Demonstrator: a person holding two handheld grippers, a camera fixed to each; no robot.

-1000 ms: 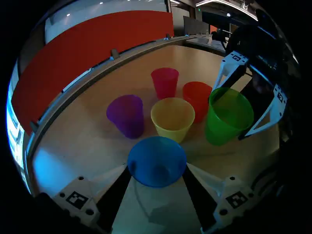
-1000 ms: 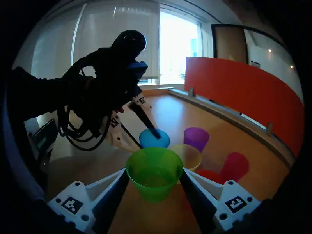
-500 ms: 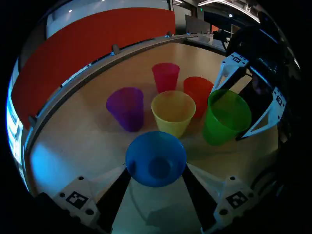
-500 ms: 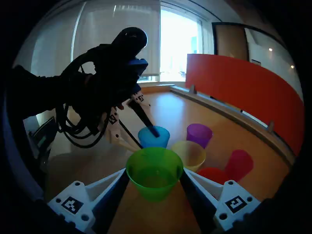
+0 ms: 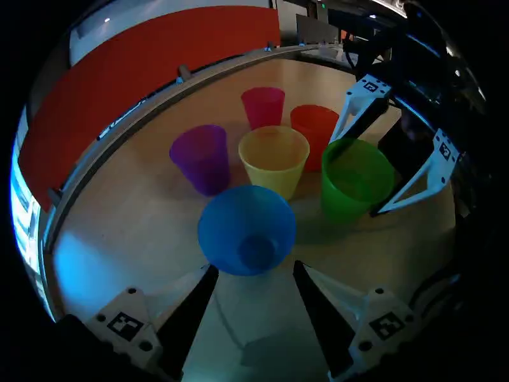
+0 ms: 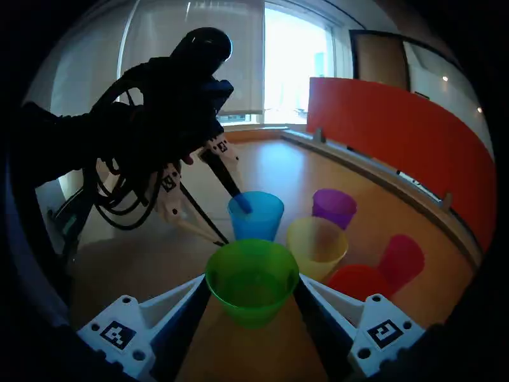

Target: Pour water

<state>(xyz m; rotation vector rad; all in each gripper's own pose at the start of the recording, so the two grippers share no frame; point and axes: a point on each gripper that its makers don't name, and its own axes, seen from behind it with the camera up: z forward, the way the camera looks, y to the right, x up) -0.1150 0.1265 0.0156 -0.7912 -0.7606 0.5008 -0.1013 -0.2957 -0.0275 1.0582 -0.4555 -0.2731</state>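
Note:
A blue cup [image 5: 247,229] sits between the fingers of my left gripper [image 5: 254,267], which is shut on it; the cup leans forward over the wooden table [image 5: 127,216]. In the right gripper view the blue cup [image 6: 256,214] hangs upright in that gripper [image 6: 234,224], held by a dark-sleeved hand [image 6: 159,140]. My right gripper [image 6: 252,283] is shut on a green cup [image 6: 252,280] with what looks like a little water low inside. The green cup [image 5: 356,178] stands right of the blue one.
Several other cups cluster beyond: yellow [image 5: 273,159], purple [image 5: 200,156], pink [image 5: 263,105], red [image 5: 313,127]. A rail and an orange partition [image 5: 127,76] run along the table's far edge. Black cables [image 6: 121,204] hang under the left gripper. A bright window [image 6: 292,63] lies behind.
The left gripper has risen with the blue cup, which now tips forward and sits higher against the other cups. The green cup and right gripper have hardly moved.

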